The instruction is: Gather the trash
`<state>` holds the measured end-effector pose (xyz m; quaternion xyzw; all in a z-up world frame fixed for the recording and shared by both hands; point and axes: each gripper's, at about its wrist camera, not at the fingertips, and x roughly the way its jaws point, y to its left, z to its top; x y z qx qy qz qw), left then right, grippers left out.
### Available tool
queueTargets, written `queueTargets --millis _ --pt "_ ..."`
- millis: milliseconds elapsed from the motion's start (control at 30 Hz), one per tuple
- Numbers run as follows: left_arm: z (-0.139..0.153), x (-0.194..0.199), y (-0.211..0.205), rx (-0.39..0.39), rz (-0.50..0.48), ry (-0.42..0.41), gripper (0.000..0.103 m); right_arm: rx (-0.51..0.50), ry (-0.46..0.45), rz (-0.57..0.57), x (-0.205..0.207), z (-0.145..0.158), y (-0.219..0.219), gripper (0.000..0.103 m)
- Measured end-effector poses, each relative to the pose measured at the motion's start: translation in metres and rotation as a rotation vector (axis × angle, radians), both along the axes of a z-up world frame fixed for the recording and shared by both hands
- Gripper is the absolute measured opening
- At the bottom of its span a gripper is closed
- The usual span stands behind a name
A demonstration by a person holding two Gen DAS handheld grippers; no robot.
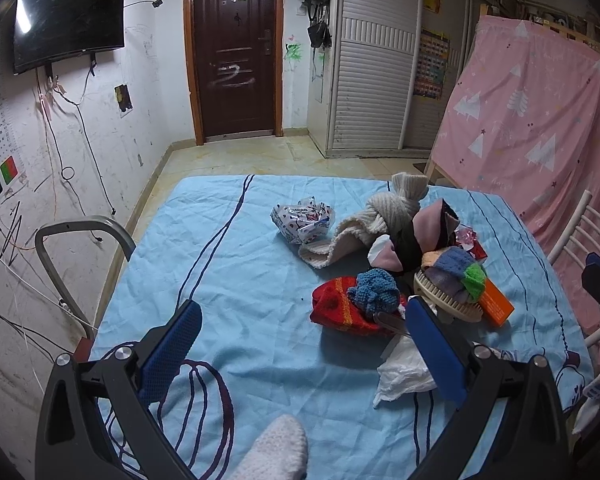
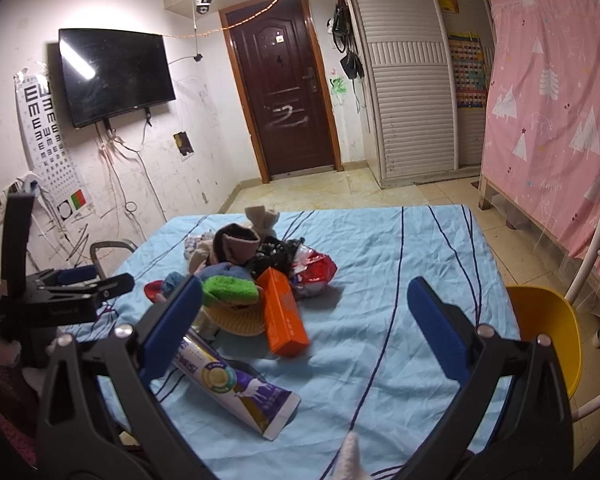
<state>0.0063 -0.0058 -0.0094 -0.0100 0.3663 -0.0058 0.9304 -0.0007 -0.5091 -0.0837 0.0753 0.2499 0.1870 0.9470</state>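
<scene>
Trash uncollected: crumpled wrapper (image 1: 303, 219) and white tissue (image 1: 404, 372) lie around the clothes heap (image 1: 404, 248) on the bench (image 1: 228, 248), both tongs (image 1: 300, 344) (image 2: 304, 320) spread, empty.

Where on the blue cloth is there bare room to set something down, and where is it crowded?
Free: the blue cloth left of the red pouch, toward the metal chair back; also right of the orange box, toward the yellow chair. Crowded: the pile around the brush and toothpaste tube.

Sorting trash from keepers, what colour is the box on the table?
Orange box, lying by the clothes pile; clearest in the right wrist view.
</scene>
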Motion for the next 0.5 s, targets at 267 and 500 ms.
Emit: queueTargets --millis 267,500 --pt "0.001 0.0001 -0.0008 0.001 -0.005 0.002 0.093 -0.001 -0.001 0.001 -0.0002 -0.0001 0.0 0.098" --pt "0.001 0.0006 -0.0013 -0.001 -0.007 0.004 0.093 -0.004 -0.001 0.0 -0.0001 -0.0002 0.0003 0.098"
